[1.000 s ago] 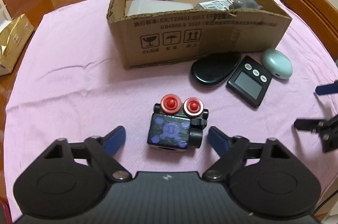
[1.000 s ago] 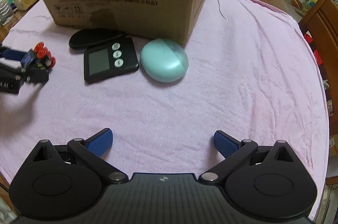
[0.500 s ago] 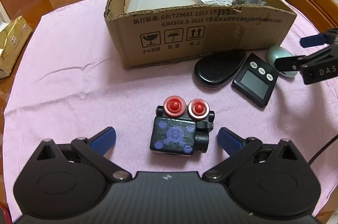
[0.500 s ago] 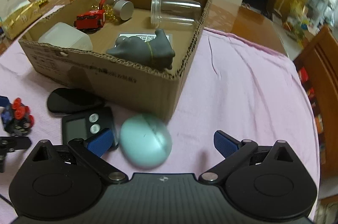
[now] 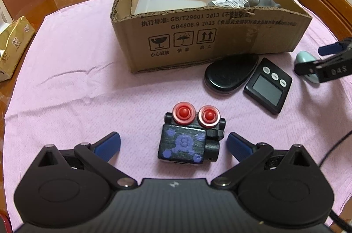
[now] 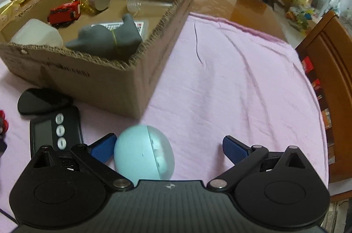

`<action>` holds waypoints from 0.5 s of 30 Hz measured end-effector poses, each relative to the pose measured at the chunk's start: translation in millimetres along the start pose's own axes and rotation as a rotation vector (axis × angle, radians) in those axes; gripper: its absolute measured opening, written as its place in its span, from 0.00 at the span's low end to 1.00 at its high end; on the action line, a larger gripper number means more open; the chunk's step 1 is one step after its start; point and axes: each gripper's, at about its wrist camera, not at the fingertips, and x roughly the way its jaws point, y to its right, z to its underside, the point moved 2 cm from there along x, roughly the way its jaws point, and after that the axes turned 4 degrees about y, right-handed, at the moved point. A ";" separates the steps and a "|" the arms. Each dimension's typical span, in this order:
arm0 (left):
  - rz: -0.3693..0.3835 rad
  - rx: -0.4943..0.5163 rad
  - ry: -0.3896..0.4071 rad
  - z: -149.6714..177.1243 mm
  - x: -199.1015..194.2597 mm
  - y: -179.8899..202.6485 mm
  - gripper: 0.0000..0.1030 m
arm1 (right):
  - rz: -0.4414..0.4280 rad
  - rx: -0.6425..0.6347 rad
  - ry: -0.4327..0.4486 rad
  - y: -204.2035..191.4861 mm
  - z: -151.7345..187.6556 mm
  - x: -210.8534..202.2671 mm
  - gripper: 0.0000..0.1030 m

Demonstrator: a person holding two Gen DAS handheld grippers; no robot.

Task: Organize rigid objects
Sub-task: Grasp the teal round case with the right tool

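**Inspector:** Pink cloth covers the surface; a cardboard box sits at upper centre of the left view, already stocked with jars, a red toy car and a grey figurine. What has changed?

**Assistant:** Working left to right: the left gripper has spread its fingers to full width within the last second. The black toy camera with red lenses lies between them on the cloth, untouched by either pad. At centre right, the black oval case and the digital timer lie just beside the box wall, as before.

**Inspector:** And the right?

**Assistant:** The right gripper has travelled onto the pale blue egg-shaped case, previously well ahead of it. Fingers wide apart, holding nothing; the left pad is just beside the shell.

**Inspector:** Implication?

**Assistant:** Both pickups appear staged; four items remain outside the box.
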 end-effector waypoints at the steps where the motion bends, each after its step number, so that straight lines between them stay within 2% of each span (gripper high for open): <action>1: -0.001 0.000 0.000 0.0 0.0 0.2 0.99 | -0.015 -0.005 -0.005 2.6 1.8 -1.3 1.00; 5: -0.002 -0.003 -0.001 -0.5 0.6 0.3 0.99 | -0.082 -0.057 -0.008 3.5 8.3 -5.5 0.97; 8: -0.005 -0.007 -0.001 -0.8 0.8 0.6 0.99 | -0.124 -0.074 0.005 -0.1 11.3 -10.7 0.87; 10: -0.007 -0.011 0.001 -0.3 0.5 0.6 0.99 | -0.136 -0.090 0.016 -2.8 9.9 -12.9 0.76; 15: -0.009 -0.013 -0.003 -1.0 0.6 0.6 0.99 | -0.143 -0.118 0.031 -6.2 9.5 -19.0 0.62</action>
